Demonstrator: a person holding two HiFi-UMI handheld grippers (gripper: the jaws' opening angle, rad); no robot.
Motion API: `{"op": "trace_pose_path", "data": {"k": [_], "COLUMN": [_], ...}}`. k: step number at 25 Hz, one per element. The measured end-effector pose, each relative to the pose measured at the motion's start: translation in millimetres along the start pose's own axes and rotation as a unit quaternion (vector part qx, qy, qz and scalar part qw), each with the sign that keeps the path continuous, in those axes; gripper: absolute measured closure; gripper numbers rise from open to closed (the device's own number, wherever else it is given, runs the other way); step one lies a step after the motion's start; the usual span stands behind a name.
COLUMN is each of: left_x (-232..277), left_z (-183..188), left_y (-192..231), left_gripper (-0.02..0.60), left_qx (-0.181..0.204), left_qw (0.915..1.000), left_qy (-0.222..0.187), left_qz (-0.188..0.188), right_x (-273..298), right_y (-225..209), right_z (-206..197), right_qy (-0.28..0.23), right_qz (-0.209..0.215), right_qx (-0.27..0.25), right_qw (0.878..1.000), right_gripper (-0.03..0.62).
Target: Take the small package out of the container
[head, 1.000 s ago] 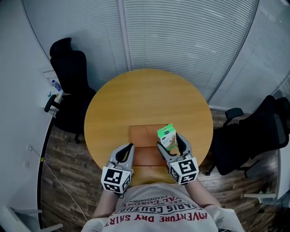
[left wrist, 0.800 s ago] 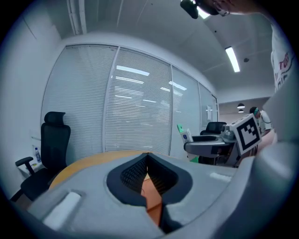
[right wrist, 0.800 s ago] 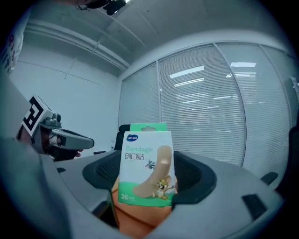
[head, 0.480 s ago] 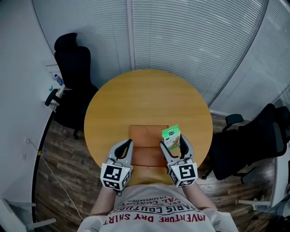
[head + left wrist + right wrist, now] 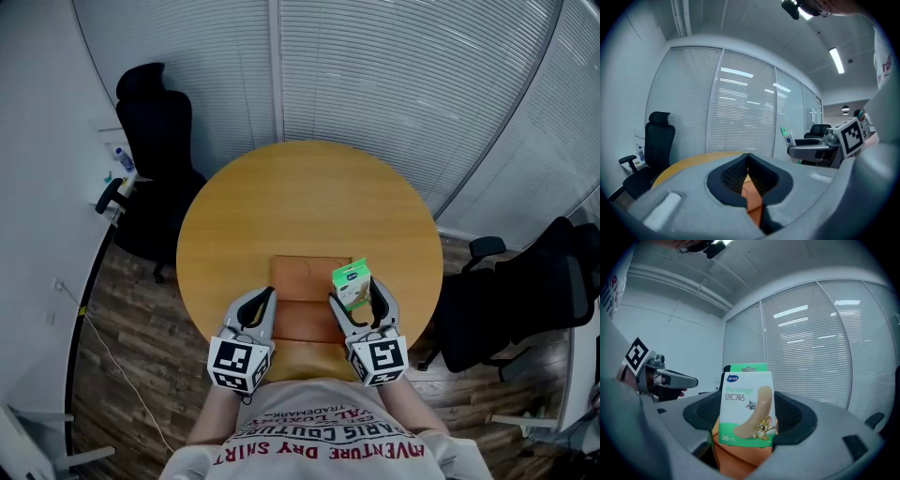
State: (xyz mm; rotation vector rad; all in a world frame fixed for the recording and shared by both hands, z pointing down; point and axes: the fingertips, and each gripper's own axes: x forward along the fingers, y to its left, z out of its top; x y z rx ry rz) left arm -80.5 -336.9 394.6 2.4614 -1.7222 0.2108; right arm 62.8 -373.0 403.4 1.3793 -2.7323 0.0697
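Close to the chest, clamps the small package upright between the jaws of the right hand-held gripper, over the right edge of the flat brown container. Alongside, holds the left hand-held gripper shut tight on nothing, above the container's near left corner. Farther out: round wooden desk under the container, then a black chair and window blinds.
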Motion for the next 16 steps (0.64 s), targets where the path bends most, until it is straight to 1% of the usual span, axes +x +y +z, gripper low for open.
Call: {"op": "trace_pose_path", "data": {"k": [10, 16], "left_x": [-5.3, -5.0], "left_z": [-3.4, -2.3], "left_y": [-2.4, 4.7], "left_gripper": [0.569, 0.569], "left_qx": [-0.006, -0.010], "left_qw": [1.0000, 0.9999], "left_qy": [0.000, 0.002], "left_qz": [0.003, 0.008], "right_x": [0.2, 5.8], "right_y": [4.5, 10.6], "right_z": [-3.3, -4.2], "right_qy": [0.012, 0.019], "right_qz": [0.005, 0.011], "right_qx": [-0.001, 0.007], "right_qw": [1.000, 1.000], "right_gripper": [0.240, 0.240]}}
